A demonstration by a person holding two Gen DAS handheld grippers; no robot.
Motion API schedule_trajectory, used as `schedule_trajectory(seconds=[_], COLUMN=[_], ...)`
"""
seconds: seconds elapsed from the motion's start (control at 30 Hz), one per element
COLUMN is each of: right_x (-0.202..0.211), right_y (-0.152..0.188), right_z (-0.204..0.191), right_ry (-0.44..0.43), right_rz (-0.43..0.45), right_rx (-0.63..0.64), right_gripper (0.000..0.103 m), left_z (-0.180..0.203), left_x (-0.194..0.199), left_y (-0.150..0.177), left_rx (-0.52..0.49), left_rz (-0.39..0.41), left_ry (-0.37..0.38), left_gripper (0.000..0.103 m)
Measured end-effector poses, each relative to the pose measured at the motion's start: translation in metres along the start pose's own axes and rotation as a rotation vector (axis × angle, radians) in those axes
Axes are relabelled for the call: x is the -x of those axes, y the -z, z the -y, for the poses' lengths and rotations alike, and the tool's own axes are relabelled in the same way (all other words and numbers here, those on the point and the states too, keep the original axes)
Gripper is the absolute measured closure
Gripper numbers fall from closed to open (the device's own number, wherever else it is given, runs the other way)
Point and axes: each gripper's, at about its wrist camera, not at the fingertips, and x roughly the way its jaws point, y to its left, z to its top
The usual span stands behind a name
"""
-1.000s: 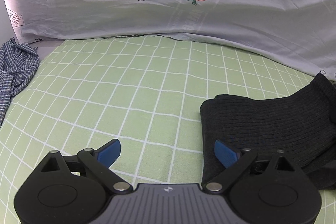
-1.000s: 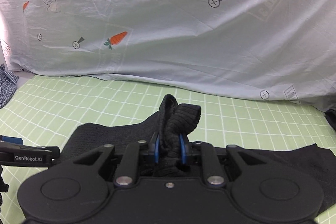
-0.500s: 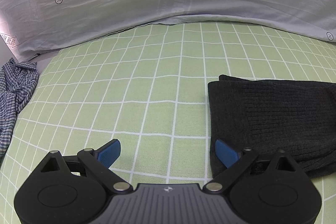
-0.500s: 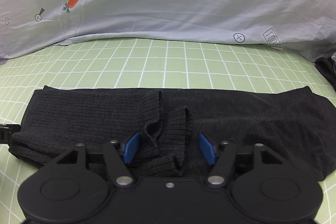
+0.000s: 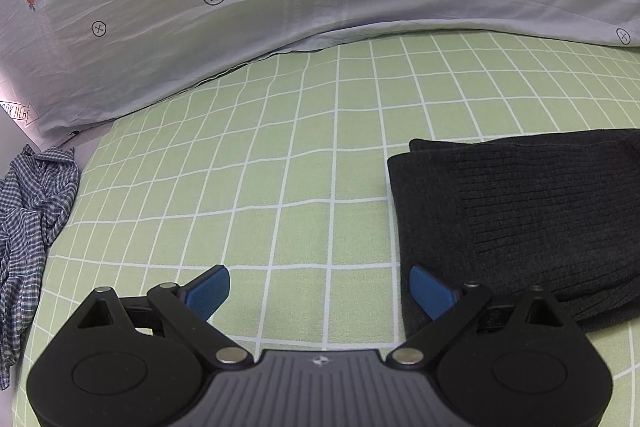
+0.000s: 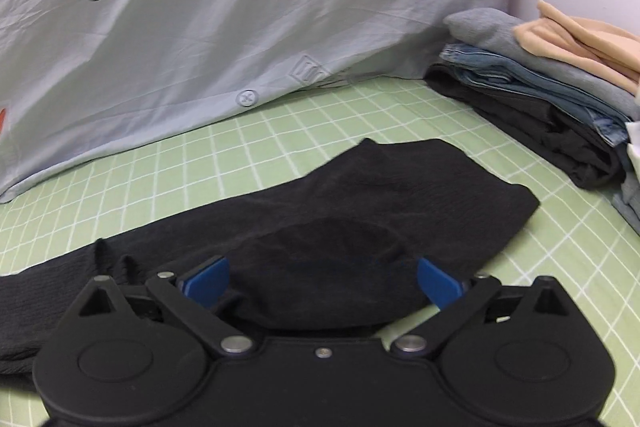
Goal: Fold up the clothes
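Currently both the left tongs (image 5: 320,289) and right tongs (image 6: 322,281) stand wide and grip nothing, the dark ribbed garment (image 6: 360,211) lying flat on the green checked sheet (image 5: 240,187), beneath the right pair.

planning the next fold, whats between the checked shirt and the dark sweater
Only bare green grid sheet lies between checked shirt and dark sweater, shown in the left wrist view.

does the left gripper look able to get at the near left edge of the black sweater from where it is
Probably yes. The left gripper is open, one blue finger already over the black sweater edge, with only bare green checked sheet beside it and nothing in between.
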Motion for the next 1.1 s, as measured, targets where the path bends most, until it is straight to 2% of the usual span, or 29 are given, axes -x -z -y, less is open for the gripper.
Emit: schedule_trajectory(seconds=[0.1, 0.2, 0.57, 0.63, 0.7, 0.73, 0.77, 0.8, 0.87, 0.9, 1.1], right_x=[-0.014, -0.022, -0.060, -0.062, -0.061, -0.060, -0.058, -0.055, -0.050, -0.046, -0.018], right_y=[0.001, -0.001, -0.019, -0.020, -0.020, -0.020, -0.020, -0.021, -0.023, -0.025, -0.039], right_z=[0.032, 0.055, 0.086, 0.089, 0.090, 0.091, 0.092, 0.093, 0.096, 0.098, 0.085], right_ry=[0.072, 0.107, 0.090, 0.084, 0.091, 0.090, 0.083, 0.076, 0.052, 0.028, -0.192], right_rz=[-0.024, -0.027, -0.027, -0.021, -0.005, 0.006, 0.019, 0.032, 0.055, 0.072, 0.163], right_rx=[-0.070, -0.133, -0.248, -0.272, -0.283, -0.290, -0.298, -0.306, -0.324, -0.342, -0.426], right_gripper=[0.001, 0.001, 0.004, 0.012, 0.030, 0.034, 0.046, 0.063, 0.080, 0.085, 0.087], left_z=[0.001, 0.000, 0.001, 0.001, 0.002, 0.003, 0.003, 0.003, 0.003, 0.003, 0.000], left_x=[0.000, -0.001, -0.001, 0.000, 0.000, 0.000, 0.000, 0.000, -0.001, -0.001, -0.001], left_y=[0.000, 0.000, -0.001, -0.001, -0.001, -0.001, 0.000, 0.000, 0.000, 0.000, 0.001], left_rx=[-0.001, -0.004, -0.033, -0.036, -0.041, -0.042, -0.042, -0.043, -0.043, -0.042, -0.015], left_rz=[0.001, 0.001, 0.002, 0.002, 0.004, 0.005, 0.006, 0.007, 0.007, 0.007, 0.004], left_ry=[-0.002, -0.003, -0.005, -0.007, -0.010, -0.012, -0.014, -0.015, -0.017, -0.018, -0.015], left_gripper=[0.006, 0.006, 0.006, 0.006, 0.005, 0.005, 0.005, 0.005, 0.004, 0.004, 0.002])
